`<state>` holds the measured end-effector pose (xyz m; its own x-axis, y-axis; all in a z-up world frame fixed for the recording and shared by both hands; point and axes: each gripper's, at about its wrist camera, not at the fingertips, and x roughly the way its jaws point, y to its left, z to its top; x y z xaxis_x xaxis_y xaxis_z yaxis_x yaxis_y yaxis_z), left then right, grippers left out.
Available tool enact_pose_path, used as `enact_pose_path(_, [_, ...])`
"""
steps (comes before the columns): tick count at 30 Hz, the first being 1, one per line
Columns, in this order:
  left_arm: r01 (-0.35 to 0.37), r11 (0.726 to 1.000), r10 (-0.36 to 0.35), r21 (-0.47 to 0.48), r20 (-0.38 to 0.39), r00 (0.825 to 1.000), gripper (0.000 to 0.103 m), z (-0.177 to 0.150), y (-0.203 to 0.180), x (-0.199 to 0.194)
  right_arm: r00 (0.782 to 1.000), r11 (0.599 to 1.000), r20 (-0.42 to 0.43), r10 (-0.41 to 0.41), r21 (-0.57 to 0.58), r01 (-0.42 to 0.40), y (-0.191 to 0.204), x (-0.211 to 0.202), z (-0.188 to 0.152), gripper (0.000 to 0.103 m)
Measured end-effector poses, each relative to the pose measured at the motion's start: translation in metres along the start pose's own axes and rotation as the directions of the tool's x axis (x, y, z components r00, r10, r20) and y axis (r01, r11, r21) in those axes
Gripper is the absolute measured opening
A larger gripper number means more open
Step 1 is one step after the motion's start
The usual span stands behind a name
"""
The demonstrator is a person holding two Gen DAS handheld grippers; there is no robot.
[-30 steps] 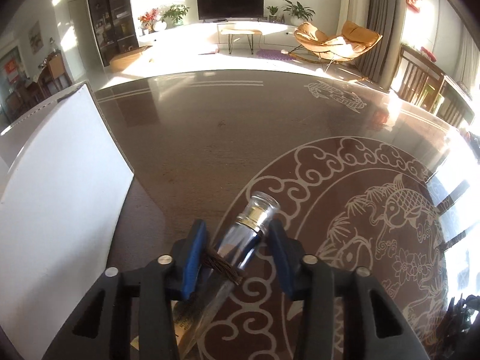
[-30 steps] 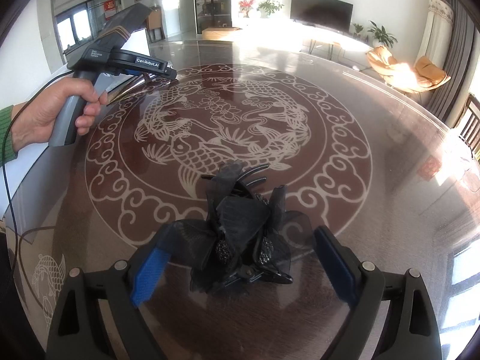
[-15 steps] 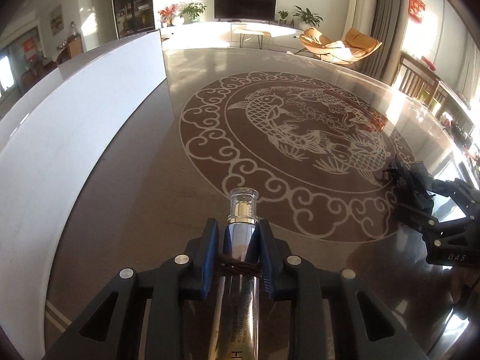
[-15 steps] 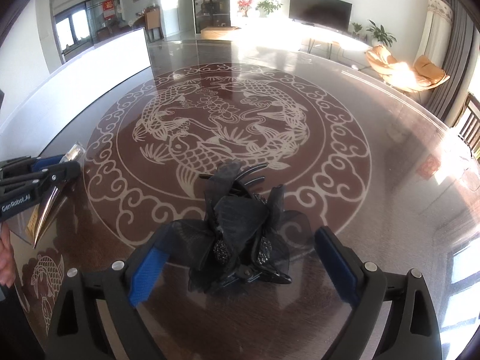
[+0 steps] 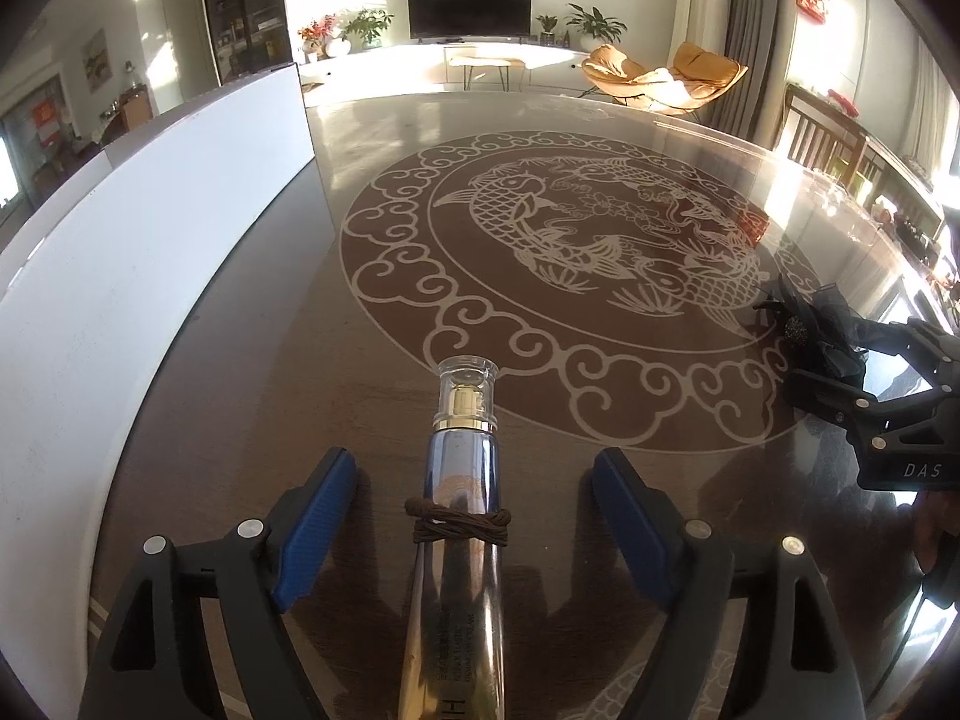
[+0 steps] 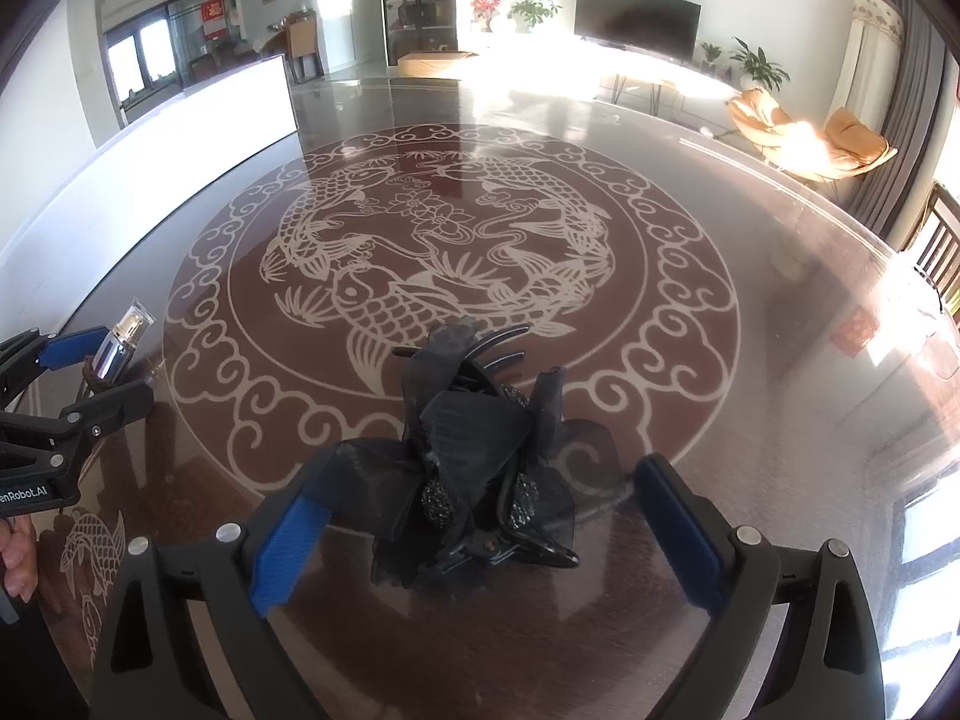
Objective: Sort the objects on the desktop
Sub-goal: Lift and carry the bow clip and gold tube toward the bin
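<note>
Sunlit glass surface (image 5: 252,396) with a carp medallion carries both items. Left tool (image 5: 474,516) stands spread, the slim silver cosmetic tube (image 5: 462,492) lying free between its pads; back straight off it. Right tool (image 6: 480,531), also spread, straddles the black gauze hair claw (image 6: 474,468); close squarely on its clip body.

A glossy brown table (image 6: 750,420) bears a silver bottle (image 5: 459,540) and black hair clip (image 6: 474,468).

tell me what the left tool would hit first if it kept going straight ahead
The bottle, lying between the open left tool's fingers and pointing the same way. The tool would likely slide along it; beyond the cap, only bare table shows.
</note>
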<state>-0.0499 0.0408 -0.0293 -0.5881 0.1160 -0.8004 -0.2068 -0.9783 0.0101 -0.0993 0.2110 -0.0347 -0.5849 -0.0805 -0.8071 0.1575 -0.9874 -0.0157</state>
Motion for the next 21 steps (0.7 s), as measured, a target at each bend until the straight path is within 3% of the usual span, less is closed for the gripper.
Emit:
enact_pose_path(5, [0.004,1.0,-0.004,0.007,-0.004,1.0,0.085,-0.0003,-0.0006,0.0004,1.0,1.0,-0.001,0.001,0.001,-0.001,-0.0017,0.0001,0.0002,0.098])
enact_pose_path(7, [0.002,1.0,-0.002,0.007,-0.015,1.0,0.093,-0.0012,-0.0014,0.0008,1.0,1.0,-0.001,0.001,0.002,-0.001,-0.0017,0.0001,0.0002,0.098])
enact_pose_path(18, [0.005,1.0,-0.005,0.006,-0.017,1.0,0.093,-0.0011,-0.0007,0.0011,1.0,1.0,-0.001,0.002,0.002,-0.002,-0.0019,0.0,0.0004,0.098])
enact_pose_path(21, [0.007,1.0,-0.007,0.013,-0.026,1.0,0.094,-0.0015,-0.0022,0.0008,1.0,1.0,-0.009,0.003,0.007,-0.003,-0.0033,0.0019,-0.0001,0.103])
